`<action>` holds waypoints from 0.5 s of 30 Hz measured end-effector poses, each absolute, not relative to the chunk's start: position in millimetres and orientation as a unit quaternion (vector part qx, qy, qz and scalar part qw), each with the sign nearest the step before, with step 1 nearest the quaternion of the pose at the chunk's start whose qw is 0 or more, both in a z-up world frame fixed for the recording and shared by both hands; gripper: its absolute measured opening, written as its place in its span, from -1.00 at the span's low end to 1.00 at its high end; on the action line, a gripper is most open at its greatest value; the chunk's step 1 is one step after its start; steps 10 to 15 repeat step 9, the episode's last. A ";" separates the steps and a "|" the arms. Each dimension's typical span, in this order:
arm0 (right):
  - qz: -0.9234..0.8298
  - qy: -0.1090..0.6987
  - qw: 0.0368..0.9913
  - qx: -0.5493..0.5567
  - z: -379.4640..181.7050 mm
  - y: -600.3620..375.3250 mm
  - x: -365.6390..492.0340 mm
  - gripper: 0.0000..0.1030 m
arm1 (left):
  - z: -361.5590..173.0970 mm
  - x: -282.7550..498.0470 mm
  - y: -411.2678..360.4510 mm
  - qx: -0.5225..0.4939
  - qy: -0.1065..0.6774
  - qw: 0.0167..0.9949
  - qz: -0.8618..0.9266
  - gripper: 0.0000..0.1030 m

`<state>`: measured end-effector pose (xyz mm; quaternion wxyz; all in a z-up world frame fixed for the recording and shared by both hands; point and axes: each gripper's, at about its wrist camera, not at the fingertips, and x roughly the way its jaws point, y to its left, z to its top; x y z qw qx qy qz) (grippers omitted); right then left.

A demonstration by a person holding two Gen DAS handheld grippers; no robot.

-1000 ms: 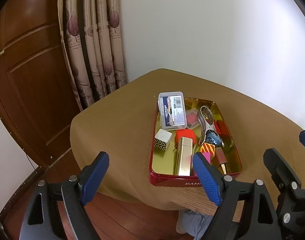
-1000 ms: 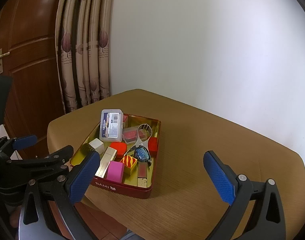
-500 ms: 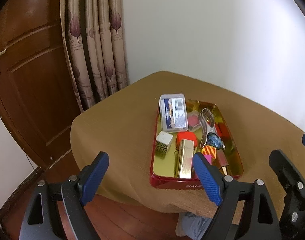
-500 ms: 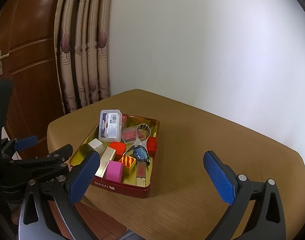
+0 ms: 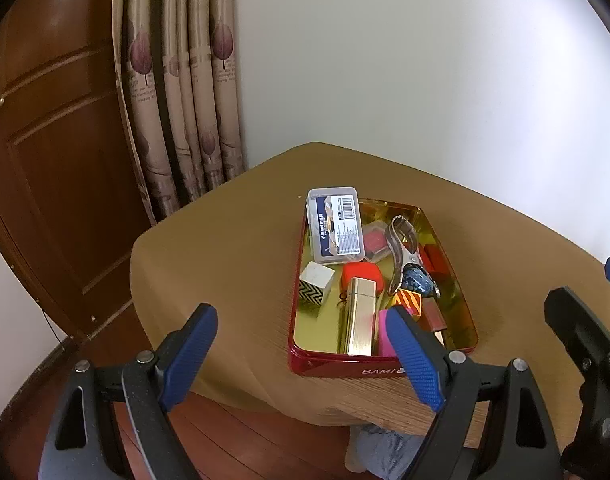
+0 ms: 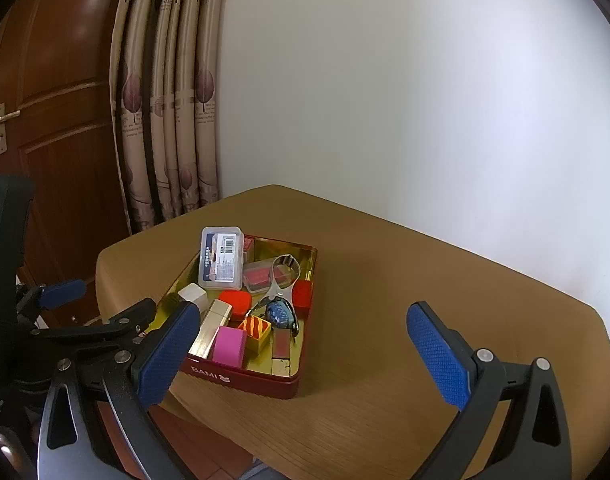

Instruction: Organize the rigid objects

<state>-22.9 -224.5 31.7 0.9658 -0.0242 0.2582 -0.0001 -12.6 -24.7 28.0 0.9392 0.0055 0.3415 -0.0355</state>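
Note:
A red tin with a gold inside sits near the table's front left corner, full of small things. A clear plastic case leans on its far left rim. Inside lie a white zigzag cube, a gold rectangular box, a pink block, a striped orange cube, red blocks and a metal tool with a blue end. My left gripper is open, short of the tin. My right gripper is open, above the table edge.
The round table has a tan cloth and bare surface right of the tin. A white wall stands behind it. Patterned curtains and a brown wooden door are at the left. Wooden floor shows below the table edge.
Both views have shifted slightly; the tin sits a little lower and nearer in the left wrist view. Both grippers stay open and nothing in the tin has moved.

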 end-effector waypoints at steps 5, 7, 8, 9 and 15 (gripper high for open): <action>-0.005 0.257 0.966 -0.020 35.6 -230.6 -24.1 0.99 | 32.2 -16.1 -27.0 0.013 0.331 0.943 -0.033 0.73; -0.009 0.254 0.967 -0.018 37.3 -235.3 -25.0 0.99 | 32.1 -15.5 -26.1 0.008 0.335 0.942 -0.036 0.73; -0.013 0.254 0.967 -0.017 38.1 -239.2 -25.1 0.99 | 31.6 -14.8 -25.4 0.007 0.337 0.941 -0.033 0.73; -0.018 0.253 0.967 -0.015 38.4 -243.0 -25.2 0.99 | 31.1 -14.3 -24.8 0.005 0.340 0.940 -0.033 0.73; -0.018 0.253 0.967 -0.015 38.4 -243.0 -25.2 0.99 | 31.1 -14.3 -24.8 0.005 0.340 0.940 -0.033 0.73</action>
